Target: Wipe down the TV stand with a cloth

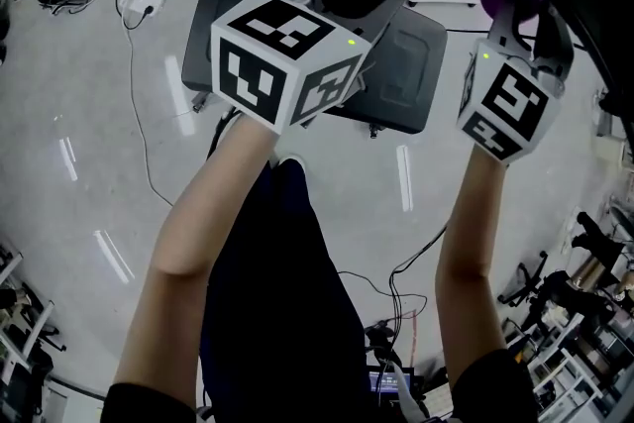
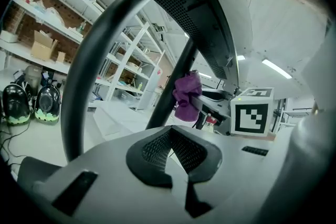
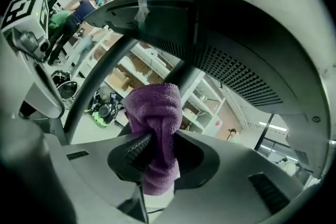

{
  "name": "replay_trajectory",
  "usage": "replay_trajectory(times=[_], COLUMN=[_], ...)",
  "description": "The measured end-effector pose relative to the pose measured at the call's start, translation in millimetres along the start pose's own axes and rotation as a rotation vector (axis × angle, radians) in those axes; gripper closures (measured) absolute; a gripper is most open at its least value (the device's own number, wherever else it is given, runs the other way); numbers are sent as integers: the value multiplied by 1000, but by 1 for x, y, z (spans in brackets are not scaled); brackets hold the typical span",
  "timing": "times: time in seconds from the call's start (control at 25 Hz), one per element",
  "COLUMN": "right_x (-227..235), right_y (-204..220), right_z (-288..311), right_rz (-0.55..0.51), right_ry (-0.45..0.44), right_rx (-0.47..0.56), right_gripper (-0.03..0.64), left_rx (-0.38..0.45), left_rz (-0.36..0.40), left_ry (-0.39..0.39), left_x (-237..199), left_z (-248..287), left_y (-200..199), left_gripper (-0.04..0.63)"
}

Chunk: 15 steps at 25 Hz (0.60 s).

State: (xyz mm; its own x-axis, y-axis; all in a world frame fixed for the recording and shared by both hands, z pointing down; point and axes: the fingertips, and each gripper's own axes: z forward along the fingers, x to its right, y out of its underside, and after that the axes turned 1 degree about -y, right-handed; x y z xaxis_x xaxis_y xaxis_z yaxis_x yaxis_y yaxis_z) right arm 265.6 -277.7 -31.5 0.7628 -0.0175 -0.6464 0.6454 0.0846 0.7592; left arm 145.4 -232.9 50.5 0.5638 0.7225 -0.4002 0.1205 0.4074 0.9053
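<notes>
Right gripper (image 3: 157, 150): jaws clamped on a purple cloth (image 3: 155, 113), which stands bunched above them and hangs a little below; grip appears secure. Left gripper (image 2: 170, 148): jaws together, nothing between them — idle.

TV stand (image 1: 411, 64): its black base plate sits on the pale floor (image 1: 99, 163) directly ahead of the person, with both grippers held over it; its dark upright (image 3: 185, 75) rises just behind the cloth in the right gripper view; no view shows whether cloth and upright touch.

Progress, as a judgement: the cloth is in hand and close to the stand, so preparation is complete; no streak, damp mark or cleaned patch shows on any surface, so nothing confirms a wiped area. The wiping proper looks to be at or near its start — the upright, the base plate and the vented dark panel (image 3: 231, 76) overhead are all left to cover. The base plate lies well below the cloth; reaching it calls for lowering the right gripper.
</notes>
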Motion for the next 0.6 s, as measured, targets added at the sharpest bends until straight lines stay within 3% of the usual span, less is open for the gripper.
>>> replay_trajectory(times=[0.6], right_x=[-59], right_y=[81], right_z=[27], right_rz=[-5], right_ry=[-107], right_rx=[-144], right_gripper=[505], left_rx=[-53], left_rz=[-39], left_ry=[-13], left_x=[-6], left_z=[8], left_y=[47], left_gripper=[588])
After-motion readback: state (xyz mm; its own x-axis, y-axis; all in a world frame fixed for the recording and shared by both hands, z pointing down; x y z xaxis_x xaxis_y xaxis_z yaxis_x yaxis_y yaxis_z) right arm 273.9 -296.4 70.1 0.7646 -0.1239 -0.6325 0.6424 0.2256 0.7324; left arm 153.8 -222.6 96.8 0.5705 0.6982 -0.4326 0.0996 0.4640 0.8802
